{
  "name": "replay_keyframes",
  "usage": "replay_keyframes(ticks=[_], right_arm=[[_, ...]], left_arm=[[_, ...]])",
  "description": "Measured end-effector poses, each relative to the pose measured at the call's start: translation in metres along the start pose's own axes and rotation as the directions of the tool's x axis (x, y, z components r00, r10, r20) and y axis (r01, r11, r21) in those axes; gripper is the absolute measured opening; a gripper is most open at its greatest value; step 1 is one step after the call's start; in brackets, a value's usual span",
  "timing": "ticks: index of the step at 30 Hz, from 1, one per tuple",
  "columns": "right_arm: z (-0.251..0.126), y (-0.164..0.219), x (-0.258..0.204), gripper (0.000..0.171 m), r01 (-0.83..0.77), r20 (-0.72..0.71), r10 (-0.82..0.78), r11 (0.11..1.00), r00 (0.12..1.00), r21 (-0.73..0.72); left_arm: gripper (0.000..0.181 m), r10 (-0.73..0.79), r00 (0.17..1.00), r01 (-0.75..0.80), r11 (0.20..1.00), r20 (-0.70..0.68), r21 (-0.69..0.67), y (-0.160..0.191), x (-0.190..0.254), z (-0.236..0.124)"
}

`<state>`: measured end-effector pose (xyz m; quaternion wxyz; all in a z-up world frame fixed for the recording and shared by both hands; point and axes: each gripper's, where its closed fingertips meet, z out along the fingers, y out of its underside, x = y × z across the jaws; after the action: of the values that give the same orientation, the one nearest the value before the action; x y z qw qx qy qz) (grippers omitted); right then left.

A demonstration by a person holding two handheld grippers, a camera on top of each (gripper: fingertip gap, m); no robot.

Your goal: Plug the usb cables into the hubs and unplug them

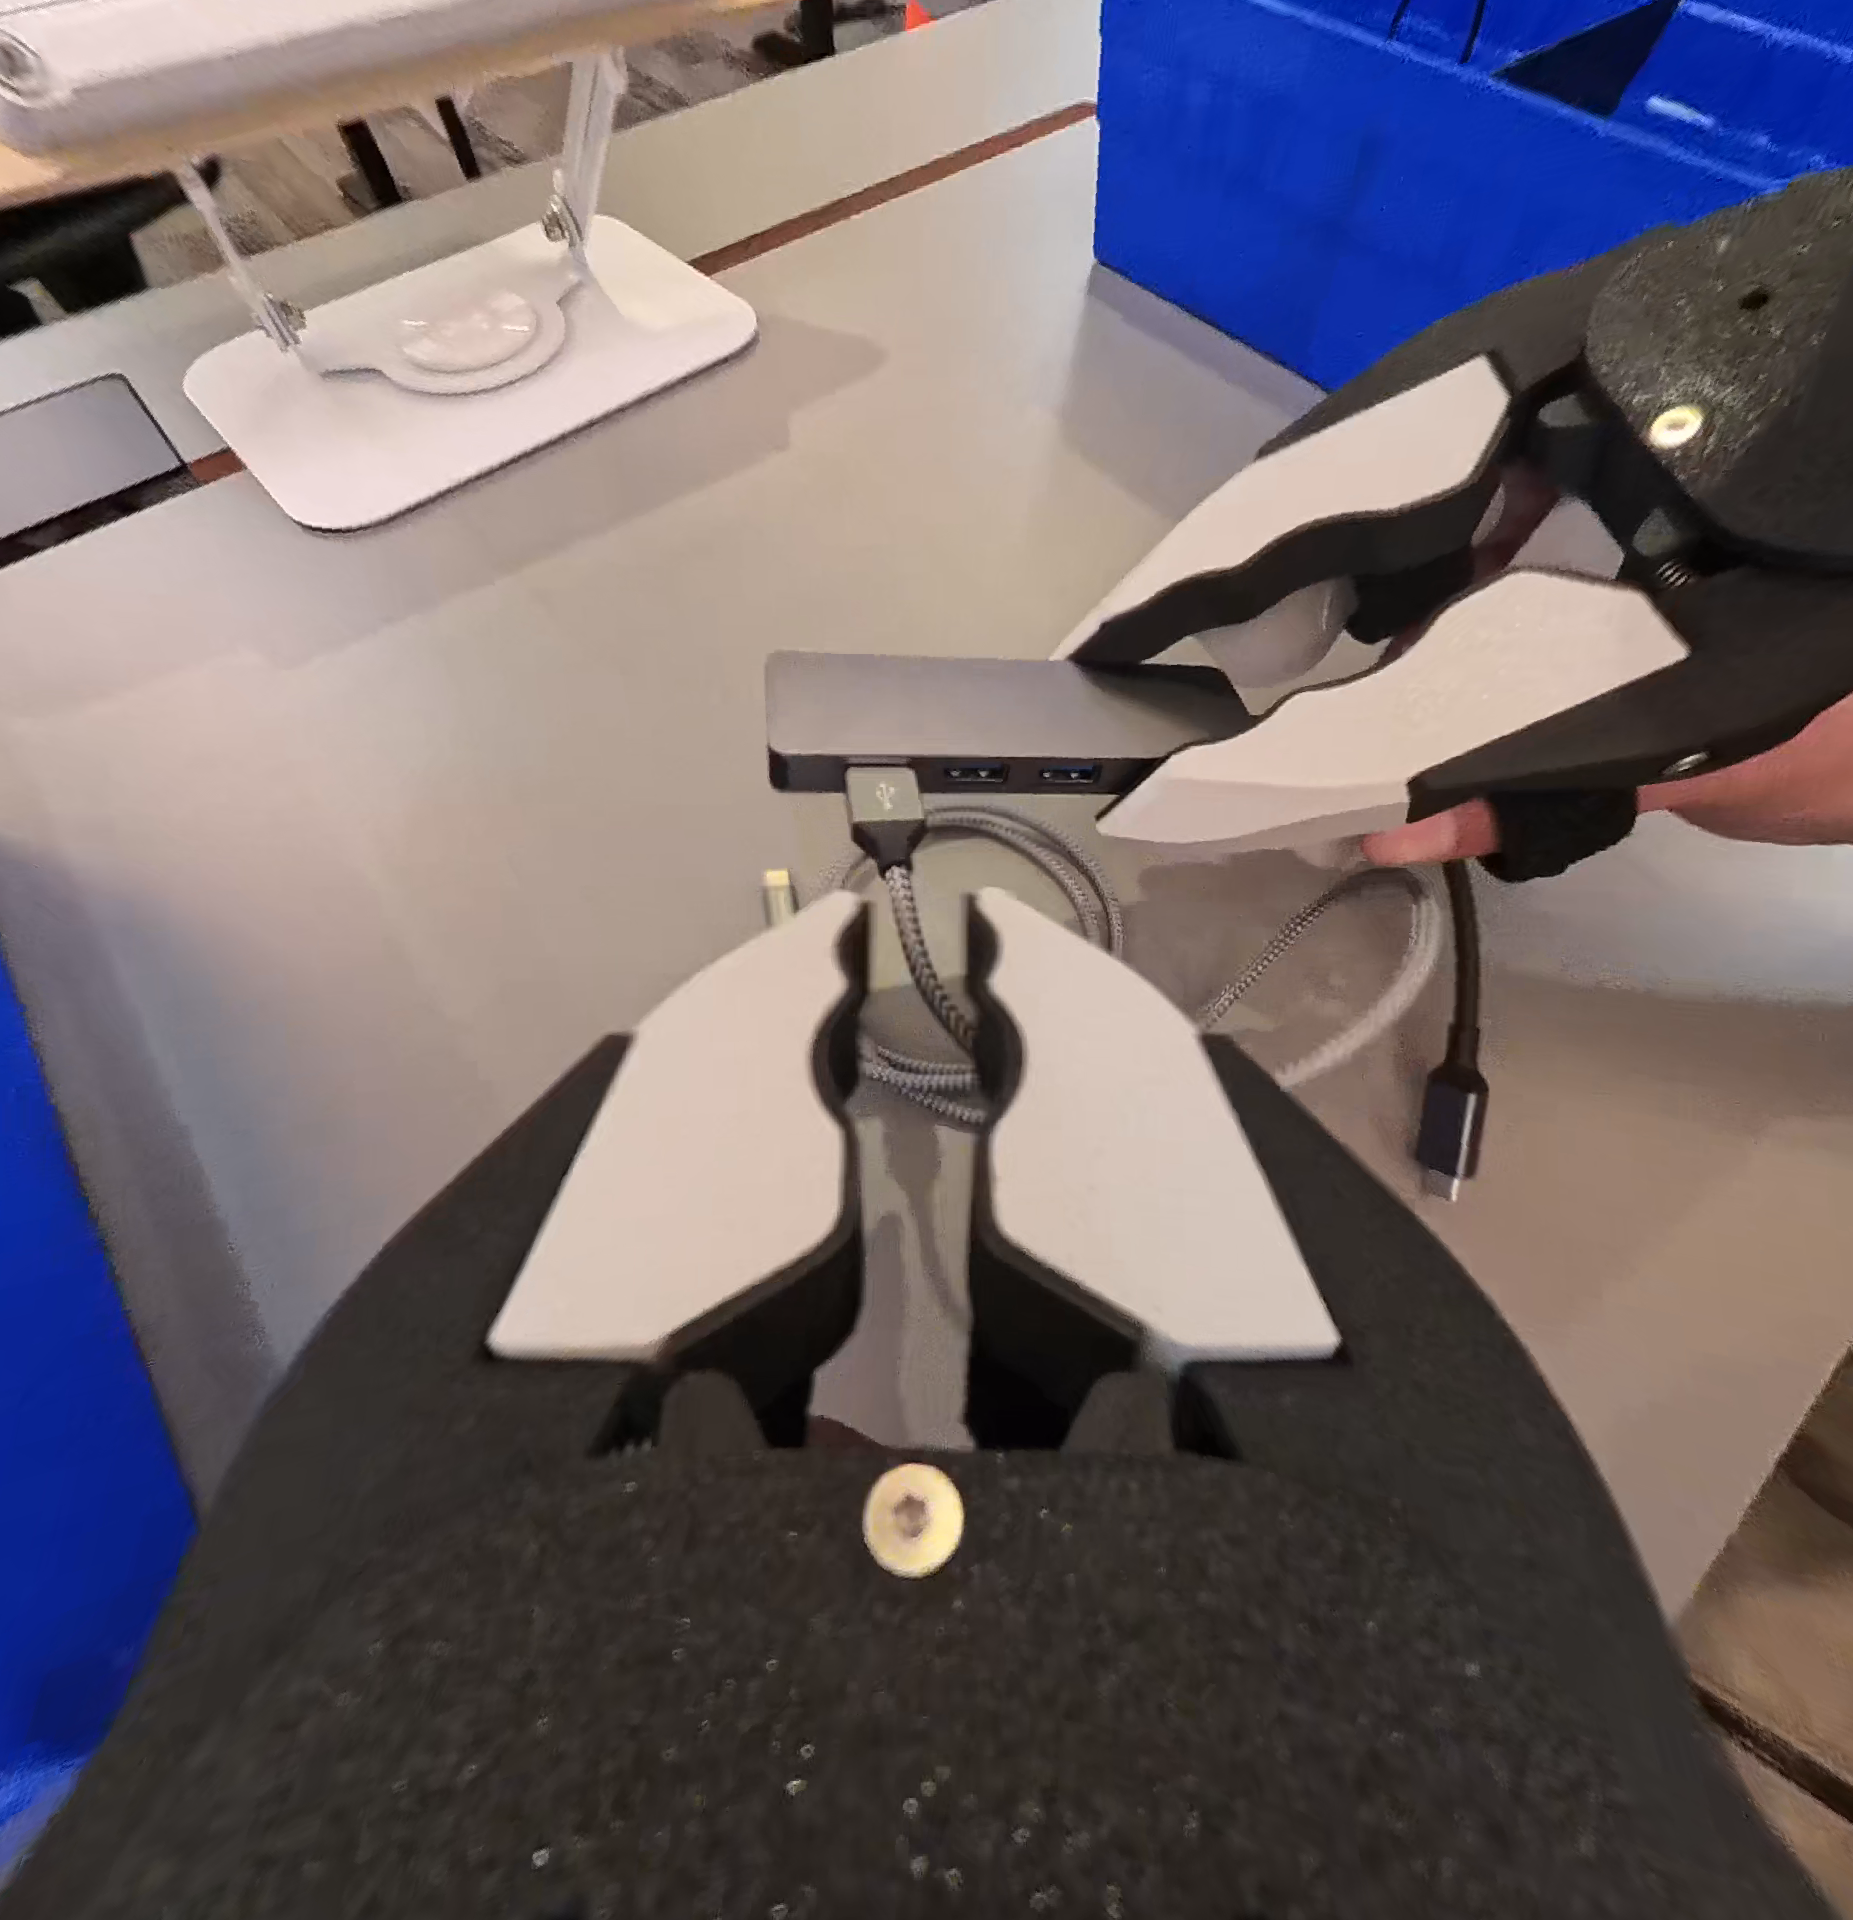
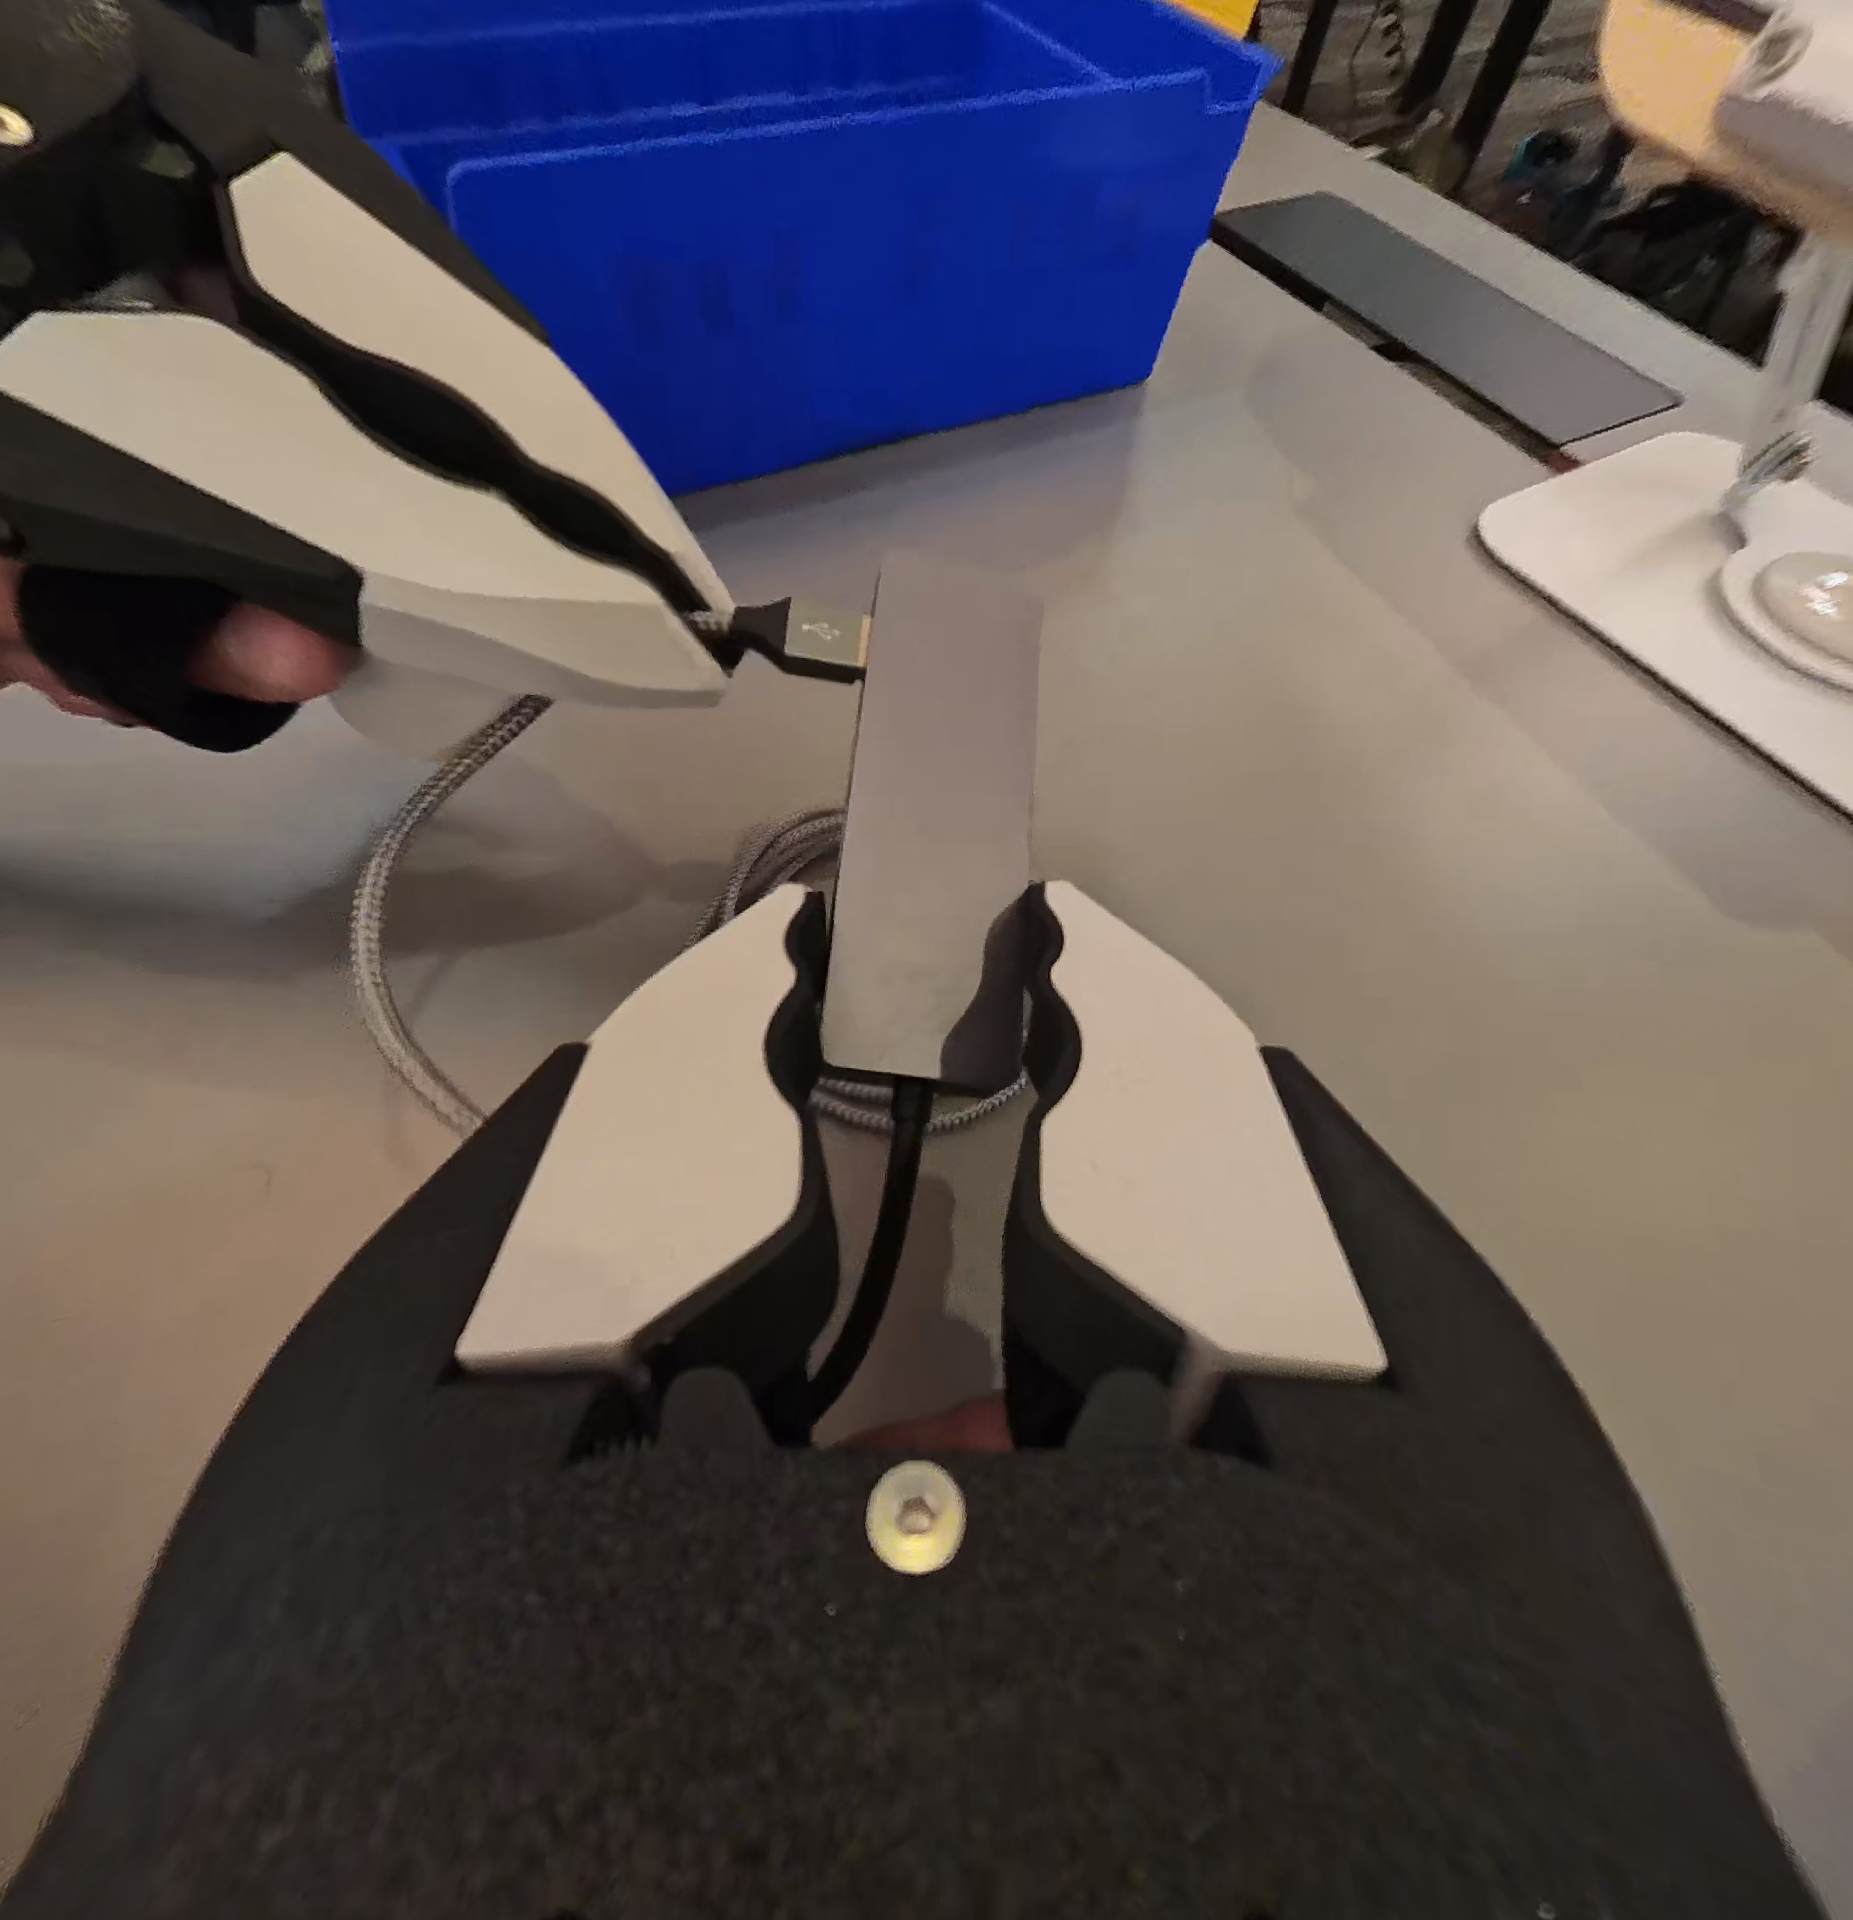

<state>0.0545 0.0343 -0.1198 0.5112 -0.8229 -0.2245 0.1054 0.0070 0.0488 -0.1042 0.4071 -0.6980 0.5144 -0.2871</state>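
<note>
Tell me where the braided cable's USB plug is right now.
The USB plug sits in the end port of the grey hub, centre of the left wrist view, held up by the right gripper, just beyond the left gripper.

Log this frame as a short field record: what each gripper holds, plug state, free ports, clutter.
left gripper: shut on braided cable just behind the USB plug
right gripper: shut on grey hub, held above table
plug state: at the hub's end port, depth of seating unclear
free ports: two beside it
clutter: blue bin, white stand
</note>
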Motion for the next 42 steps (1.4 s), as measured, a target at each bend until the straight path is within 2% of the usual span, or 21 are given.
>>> replay_keyframes(ticks=[2, 5, 11, 14, 18, 23, 27, 33, 38, 41, 42], right_arm=[[-0.001, -0.002, 0.003, 0.036, -0.012, -0.028, 0.012, 1.0, 1.0, -0.004], [-0.006, -0.002, 0.012, 0.036, -0.032, -0.065, 0.032, 0.999, 0.997, -0.003], [-0.029, -0.001, 0.032, 0.036, -0.052, -0.16, 0.051, 0.999, 0.986, 0.001], [-0.036, -0.001, 0.033, 0.036, -0.057, -0.186, 0.056, 0.998, 0.981, 0.002], [-0.039, 0.002, 0.033, 0.036, -0.062, -0.2, 0.061, 0.998, 0.978, -0.001], [-0.054, 0.0, 0.041, 0.036, -0.068, -0.235, 0.067, 0.998, 0.97, 0.0], [-0.115, -0.033, 0.089, 0.036, -0.096, -0.328, 0.12, 0.992, 0.937, 0.087], [-0.258, -0.113, 0.203, 0.036, -0.026, -0.574, 0.113, 0.987, 0.811, 0.158], [-0.351, -0.178, 0.28, 0.036, 0.072, -0.745, 0.038, 0.991, 0.666, 0.115], [-0.385, -0.193, 0.322, 0.036, 0.1, -0.834, -0.029, 0.994, 0.55, 0.032], [-0.387, -0.19, 0.333, 0.036, 0.088, -0.842, -0.042, 0.996, 0.538, 0.007]], left_arm=[[0.035, -0.005, 1.0, 0.005, 0.999, 0.0, 0.039, -0.009, -0.001, -0.012], [0.045, -0.017, 1.0, 0.018, 0.998, -0.023, 0.057, -0.012, -0.002, -0.034], [0.047, 0.007, 0.998, -0.008, 1.0, 0.067, 0.009, 0.028, -0.012, -0.061], [0.045, 0.031, 0.994, -0.036, 0.999, 0.104, 0.04, 0.041, -0.006, -0.062], [0.042, 0.028, 0.995, -0.031, 0.999, 0.101, 0.033, 0.049, 0.004, -0.054], [0.04, 0.021, 0.998, -0.024, 0.999, 0.063, 0.042, 0.042, 0.012, -0.049], [0.036, 0.031, 0.998, -0.035, 0.997, 0.053, 0.068, 0.035, 0.014, -0.053], [0.035, 0.032, 0.999, -0.033, 0.998, 0.03, 0.051, 0.04, 0.015, -0.047], [0.034, 0.062, 0.998, -0.063, 0.998, 0.014, 0.032, 0.044, 0.021, -0.043], [0.034, 0.087, 0.996, -0.088, 0.995, 0.023, 0.037, 0.043, 0.024, -0.043], [0.034, 0.091, 0.996, -0.091, 0.995, 0.023, 0.041, 0.042, 0.025, -0.044]])
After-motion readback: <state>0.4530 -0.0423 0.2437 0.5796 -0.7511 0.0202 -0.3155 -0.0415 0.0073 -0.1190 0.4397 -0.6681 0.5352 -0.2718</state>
